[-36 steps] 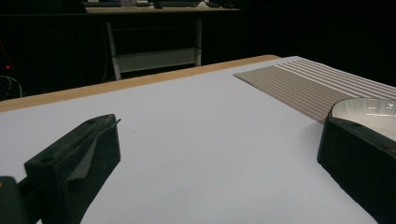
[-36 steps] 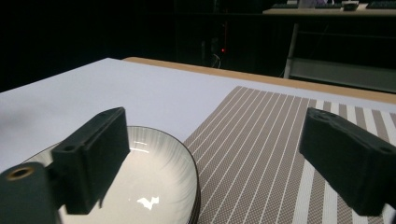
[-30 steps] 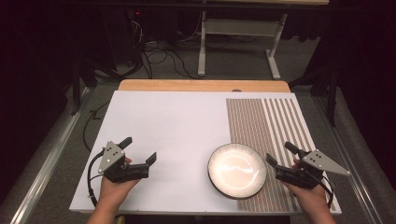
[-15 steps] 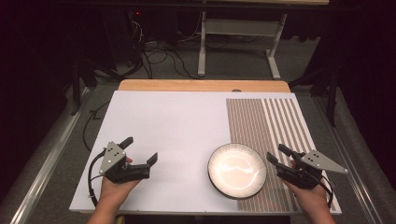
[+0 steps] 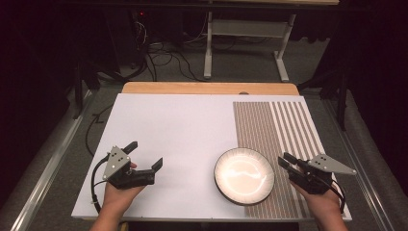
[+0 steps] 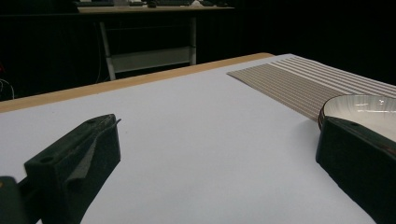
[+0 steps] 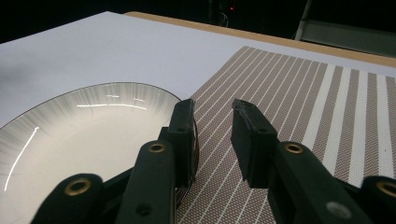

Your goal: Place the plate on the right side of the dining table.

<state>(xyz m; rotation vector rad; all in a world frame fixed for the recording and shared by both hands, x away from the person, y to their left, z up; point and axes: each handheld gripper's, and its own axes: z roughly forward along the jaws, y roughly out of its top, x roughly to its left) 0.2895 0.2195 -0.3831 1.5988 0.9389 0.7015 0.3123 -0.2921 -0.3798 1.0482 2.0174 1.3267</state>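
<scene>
Your right tongs [image 5: 290, 166] have just been closing, with nothing between their narrowed jaws, just beside the plate [image 5: 244, 175], while your left tongs [image 5: 144, 155] gape wide over bare bench [image 5: 192, 130].

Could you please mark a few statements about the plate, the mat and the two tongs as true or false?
1. The plate lies partly on the striped mat. True.
2. The left tongs grip the plate. False: they stand open over bare white table.
3. Food lies on the plate. False: it is empty.
4. The right tongs are beside the plate's rim, jaws just closing, nothing between them. True.
</scene>
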